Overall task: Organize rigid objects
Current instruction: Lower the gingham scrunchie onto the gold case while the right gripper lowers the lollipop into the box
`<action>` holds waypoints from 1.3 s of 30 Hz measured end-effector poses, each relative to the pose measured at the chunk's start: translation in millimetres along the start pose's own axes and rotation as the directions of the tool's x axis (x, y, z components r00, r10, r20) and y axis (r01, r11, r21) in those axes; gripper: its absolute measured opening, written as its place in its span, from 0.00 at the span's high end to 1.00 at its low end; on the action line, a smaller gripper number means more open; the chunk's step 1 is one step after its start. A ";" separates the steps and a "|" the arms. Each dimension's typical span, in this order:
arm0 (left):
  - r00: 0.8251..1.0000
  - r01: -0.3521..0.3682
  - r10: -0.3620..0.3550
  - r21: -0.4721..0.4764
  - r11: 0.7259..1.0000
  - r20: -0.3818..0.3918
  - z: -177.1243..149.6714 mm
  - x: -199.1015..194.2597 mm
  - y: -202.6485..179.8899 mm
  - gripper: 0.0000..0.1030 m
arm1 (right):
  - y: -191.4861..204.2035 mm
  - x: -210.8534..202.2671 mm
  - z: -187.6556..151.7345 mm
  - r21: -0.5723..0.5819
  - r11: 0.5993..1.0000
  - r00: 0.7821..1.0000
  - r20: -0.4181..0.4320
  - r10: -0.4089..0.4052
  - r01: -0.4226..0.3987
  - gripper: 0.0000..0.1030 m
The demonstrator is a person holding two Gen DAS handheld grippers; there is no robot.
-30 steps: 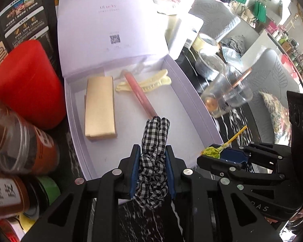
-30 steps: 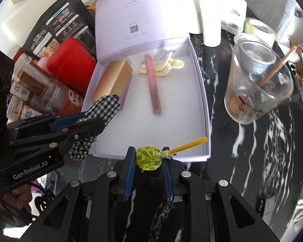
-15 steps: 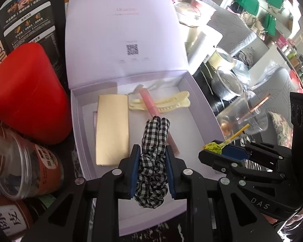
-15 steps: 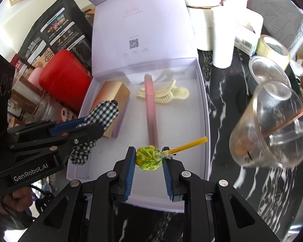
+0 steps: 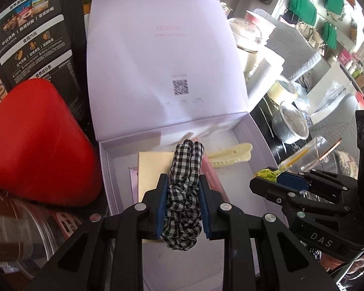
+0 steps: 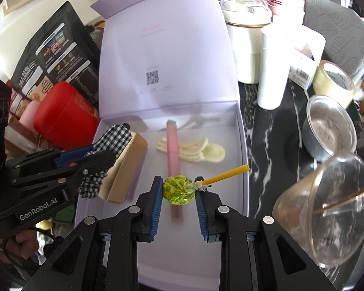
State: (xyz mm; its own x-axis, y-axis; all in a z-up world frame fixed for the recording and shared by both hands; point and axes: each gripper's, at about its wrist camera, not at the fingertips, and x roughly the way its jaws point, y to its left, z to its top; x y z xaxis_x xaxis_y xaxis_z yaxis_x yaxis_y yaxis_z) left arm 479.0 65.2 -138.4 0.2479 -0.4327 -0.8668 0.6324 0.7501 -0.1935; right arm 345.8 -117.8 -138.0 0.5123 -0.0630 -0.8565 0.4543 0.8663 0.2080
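My left gripper (image 5: 183,181) is shut on a black-and-white checked scrunchie (image 5: 185,194), held over the left half of the open lilac box (image 5: 262,135). My right gripper (image 6: 178,181) is shut on a yellow-green wrapped lollipop (image 6: 178,190) with a yellow stick, over the box's front middle. Inside the box lie a gold rectangular case (image 6: 128,167), a pink tube (image 6: 173,145) and a cream hair claw (image 6: 201,150). In the right wrist view the left gripper (image 6: 104,155) with the scrunchie (image 6: 114,138) hovers above the gold case. The right gripper (image 5: 262,179) shows at the left wrist view's right side.
A red container (image 5: 36,143), spice jars (image 5: 24,230) and a black food pouch (image 6: 53,55) crowd the box's left side. On the right of the black marble table stand a clear plastic cup (image 6: 327,206), a metal bowl (image 6: 330,128), a tape roll (image 6: 332,80) and white containers (image 6: 271,68).
Both grippers have moved forward together over the box, from its near edge toward its middle, each keeping its hold. The items in the box have not shifted.
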 end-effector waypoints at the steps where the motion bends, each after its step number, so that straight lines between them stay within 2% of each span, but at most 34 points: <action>1: 1.000 -0.002 0.002 -0.001 1.000 -0.001 1.7 2.0 1.7 0.77 | -0.4 1.5 2.2 -0.001 1.000 1.000 0.001 -0.002 0.002 0.75; 17: 0.999 -0.050 0.049 -0.060 0.997 -0.006 8.6 25.6 23.7 0.77 | 10.2 36.6 29.6 -0.042 0.999 1.000 0.009 -0.014 0.014 0.75; 22: 1.000 -0.025 0.024 -0.098 0.995 -0.012 8.8 27.9 30.4 0.77 | 12.5 50.2 32.9 -0.055 0.998 1.000 -0.008 -0.024 0.023 0.75; 30: 0.998 -0.059 0.057 -0.063 0.996 -0.020 10.2 27.1 24.6 0.77 | 22.6 64.4 37.1 -0.087 0.995 0.999 -0.020 -0.046 0.044 0.74; 39: 0.996 -0.068 0.062 -0.095 0.993 -0.069 16.1 30.3 24.1 0.75 | 29.6 60.8 37.9 -0.078 0.994 0.996 -0.016 -0.083 0.081 0.73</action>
State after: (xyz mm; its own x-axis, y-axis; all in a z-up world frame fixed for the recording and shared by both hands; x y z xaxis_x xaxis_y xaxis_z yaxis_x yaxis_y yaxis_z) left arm 513.6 62.1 -161.9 0.2355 -0.3500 -0.9067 0.5414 0.8220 -0.1767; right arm 417.9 -114.8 -166.0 0.4611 -0.1262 -0.8783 0.4361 0.8943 0.1005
